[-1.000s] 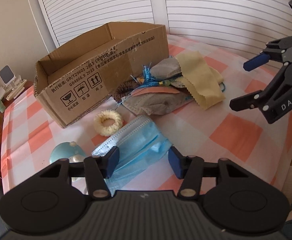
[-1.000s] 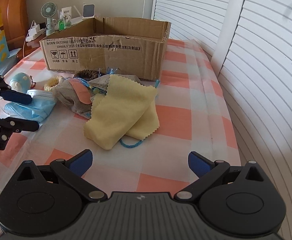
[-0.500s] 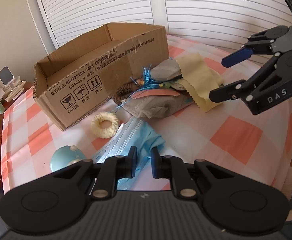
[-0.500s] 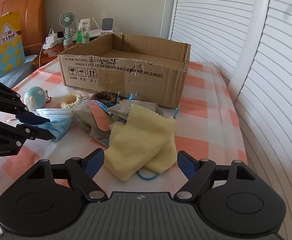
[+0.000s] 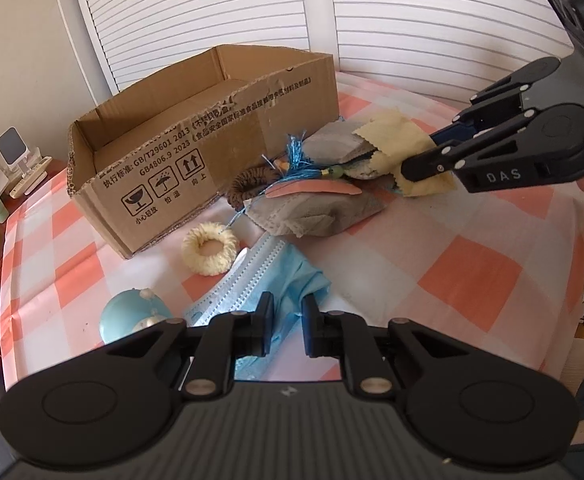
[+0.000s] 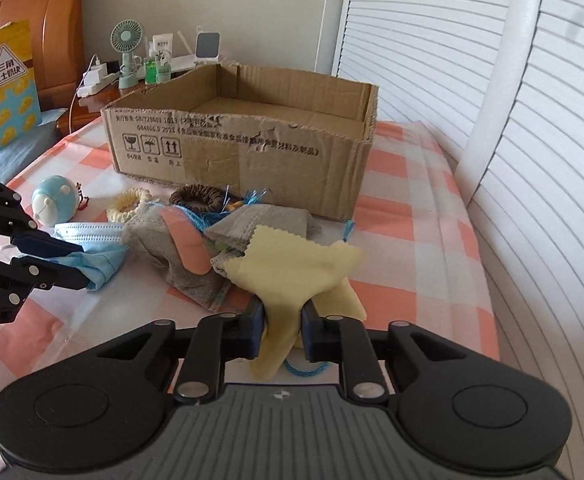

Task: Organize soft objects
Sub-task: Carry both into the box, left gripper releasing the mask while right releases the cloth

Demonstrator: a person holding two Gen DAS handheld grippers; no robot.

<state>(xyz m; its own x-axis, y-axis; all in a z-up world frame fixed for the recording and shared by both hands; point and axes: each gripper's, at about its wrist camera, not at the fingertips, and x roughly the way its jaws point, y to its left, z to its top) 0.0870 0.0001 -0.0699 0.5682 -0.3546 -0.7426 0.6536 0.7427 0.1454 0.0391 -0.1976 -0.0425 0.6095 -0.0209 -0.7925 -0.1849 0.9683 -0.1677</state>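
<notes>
Both grips land: the right tool [image 6: 282, 330] has just closed its jaws on the near edge of the yellow cleaning cloth [image 6: 295, 276], bunching it between the pads, while the left tool [image 5: 283, 326] now pinches the blue face mask [image 5: 270, 276] where a second ago it stood spread. By my read, both soft things are ready to lift toward the empty cardboard box [image 6: 248, 144] at the far side. Beneath them lies an orange-and-white checked tabletop [image 5: 467, 264], with white slatted shutters [image 6: 531, 128] beyond.
</notes>
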